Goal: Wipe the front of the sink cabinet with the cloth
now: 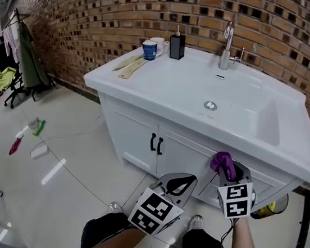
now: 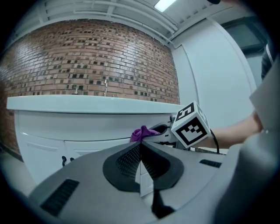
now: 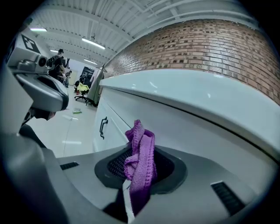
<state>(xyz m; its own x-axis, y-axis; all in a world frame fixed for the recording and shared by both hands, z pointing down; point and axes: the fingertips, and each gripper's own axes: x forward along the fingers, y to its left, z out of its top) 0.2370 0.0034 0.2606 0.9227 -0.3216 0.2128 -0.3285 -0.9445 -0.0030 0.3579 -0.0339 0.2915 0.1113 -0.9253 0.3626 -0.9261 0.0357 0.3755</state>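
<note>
We held the right claw (image 1: pixel 231 171) up close before the white sink cabinet (image 1: pixel 133 137), just under the overhanging rim of the white basin top (image 1: pixel 174 103) and to the right of the pair of black door handles (image 1: pixel 156 143). Its jaws were pinched on a purple knitted cloth (image 3: pixel 141 159), which stood bunched and upright from between them, its folded end rising above the claw tips. The cloth was near the cabinet front; whether it touched the panel we could not tell. Our left claw (image 2: pixel 140 148) hung lower and to the left of the right one, apart from the cabinet, with its jaws pressed together and nothing between them. On the bench around the basin, a chrome tap (image 1: pixel 227 45) stood at the back beside the brick wall (image 1: pixel 102 6), and a black soap dispenser (image 1: pixel 177 45), a blue cup (image 1: pixel 149 50) and a white mug (image 1: pixel 161 45) sat together at the far left corner. The glossy pale floor (image 1: pixel 68 137) lay below the cabinet.
</note>
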